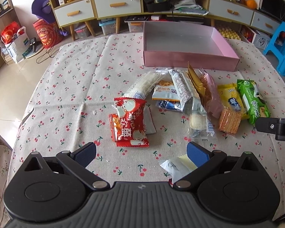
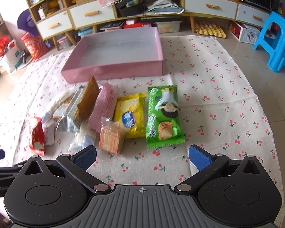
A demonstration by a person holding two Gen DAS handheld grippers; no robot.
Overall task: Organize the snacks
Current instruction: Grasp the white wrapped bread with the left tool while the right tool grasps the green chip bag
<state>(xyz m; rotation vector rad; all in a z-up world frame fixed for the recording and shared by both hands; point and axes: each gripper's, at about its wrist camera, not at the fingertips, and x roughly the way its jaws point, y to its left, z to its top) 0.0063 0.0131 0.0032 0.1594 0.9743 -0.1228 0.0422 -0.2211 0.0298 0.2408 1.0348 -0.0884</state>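
Left wrist view, left gripper [image 1: 141,154] spread wide holding nothing, red snack pack [image 1: 130,121] at 12 o'clock just ahead, empty pink box [image 1: 188,43] beyond at 1, right wrist view, right gripper [image 2: 142,156] wide open too, green chip bag [image 2: 164,116] at 12, yellow pack [image 2: 130,115] beside it at 11, pink box at 11 further off.

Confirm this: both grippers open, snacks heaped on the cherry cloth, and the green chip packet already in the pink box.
Not quite. The green chip packet lies on the cherry cloth, short of the pink box, which holds nothing, as the right wrist view shows. Both grippers are open, and the snacks are on the cloth.
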